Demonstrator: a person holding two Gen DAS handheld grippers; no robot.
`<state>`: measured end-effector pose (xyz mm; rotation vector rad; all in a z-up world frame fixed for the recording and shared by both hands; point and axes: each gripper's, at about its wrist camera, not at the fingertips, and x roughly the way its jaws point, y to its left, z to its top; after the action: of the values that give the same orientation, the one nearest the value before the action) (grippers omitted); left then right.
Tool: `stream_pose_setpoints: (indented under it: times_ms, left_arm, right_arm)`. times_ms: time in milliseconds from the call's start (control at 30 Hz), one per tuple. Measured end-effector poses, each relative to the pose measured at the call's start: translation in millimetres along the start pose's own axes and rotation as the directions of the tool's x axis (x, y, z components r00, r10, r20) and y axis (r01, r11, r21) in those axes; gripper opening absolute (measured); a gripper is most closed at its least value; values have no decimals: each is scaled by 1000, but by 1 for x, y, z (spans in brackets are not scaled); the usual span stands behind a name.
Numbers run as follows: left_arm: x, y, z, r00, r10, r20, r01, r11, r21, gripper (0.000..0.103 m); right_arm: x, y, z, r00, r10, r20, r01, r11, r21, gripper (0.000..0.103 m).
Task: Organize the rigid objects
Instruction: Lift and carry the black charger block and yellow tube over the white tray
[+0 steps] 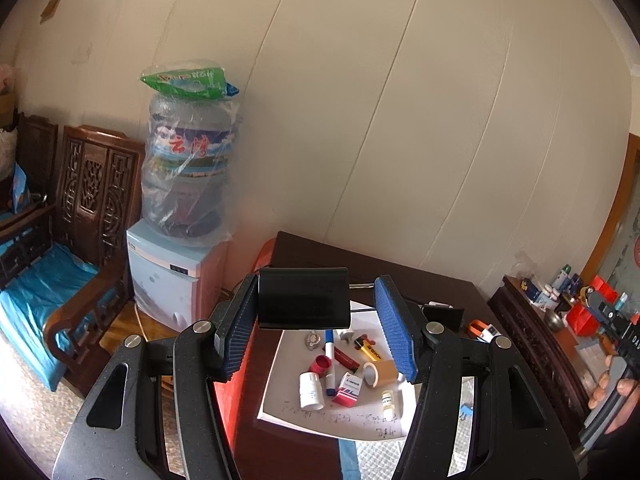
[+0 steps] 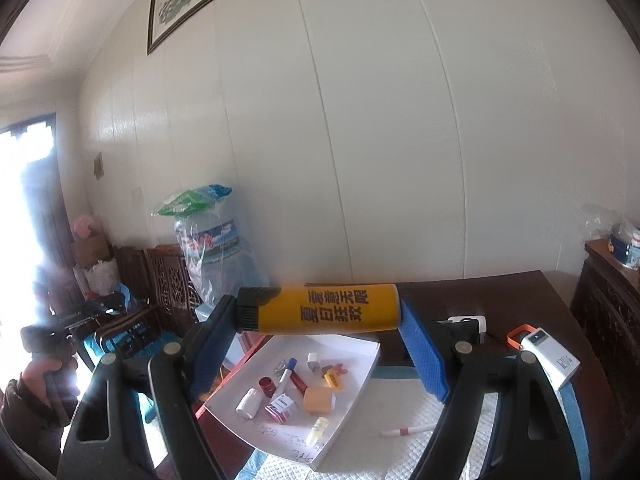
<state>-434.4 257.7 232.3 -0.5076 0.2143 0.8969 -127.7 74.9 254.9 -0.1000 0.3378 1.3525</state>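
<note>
My left gripper [image 1: 316, 300] is shut on a black rectangular block [image 1: 303, 298], held high above the table. My right gripper [image 2: 320, 310] is shut on a large yellow lighter [image 2: 320, 308] with black characters and a black cap, held crosswise between the blue pads. Below lies a white sheet [image 1: 288, 400] with several small items: a white pill bottle [image 1: 311, 390], a red-and-white box [image 1: 349, 389], a tape roll [image 1: 378, 373], a small yellow lighter [image 1: 370, 350], a blue marker [image 1: 329, 360] and a red cap [image 1: 320, 364]. The sheet also shows in the right wrist view [image 2: 360, 352].
A dark wooden table [image 2: 500, 292] carries a white power bank with an orange strap [image 2: 548, 354] and a white pen [image 2: 408, 430] on a quilted mat. A water dispenser [image 1: 176, 272] and carved wooden chair [image 1: 80, 216] stand left. A cluttered side cabinet [image 1: 532, 320] stands right.
</note>
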Motion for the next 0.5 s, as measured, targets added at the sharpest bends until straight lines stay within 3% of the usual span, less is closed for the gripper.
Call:
stream_pose_setpoints:
  times_ms: [233,500]
  left_arm:
    - [25,10,-1,999,-20,-41,19,1000,-12,58]
    - [72,3,-8,987,-71,-141,72,997,1,59]
  right_arm:
    - [25,10,-2,999,-2,-51,1,1000,-18,80]
    - [63,10,-11,992,14,-125,-15,1000,-3,80]
